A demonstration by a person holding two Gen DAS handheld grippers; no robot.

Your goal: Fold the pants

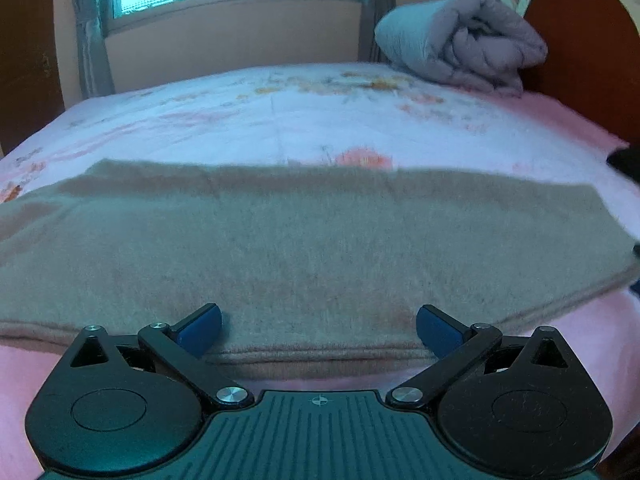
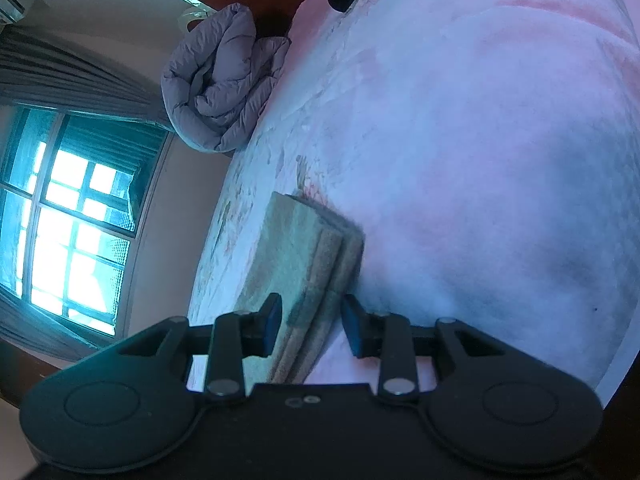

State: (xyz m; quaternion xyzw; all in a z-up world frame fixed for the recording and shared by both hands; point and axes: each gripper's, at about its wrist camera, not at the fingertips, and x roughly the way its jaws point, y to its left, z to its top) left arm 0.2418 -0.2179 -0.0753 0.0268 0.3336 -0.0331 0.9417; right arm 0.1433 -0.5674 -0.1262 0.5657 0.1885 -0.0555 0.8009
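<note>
Tan pants (image 1: 304,248) lie folded across the middle of the bed (image 1: 280,120). Left gripper (image 1: 319,334) wide apart at near edge. Right gripper (image 2: 311,326) apart w/ layered end between, not pinched. Grabbing only some layers could undo the fold.

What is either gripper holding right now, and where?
Nothing. Left gripper is open at the pants' near edge; right gripper is open astride their layered edge.
</note>
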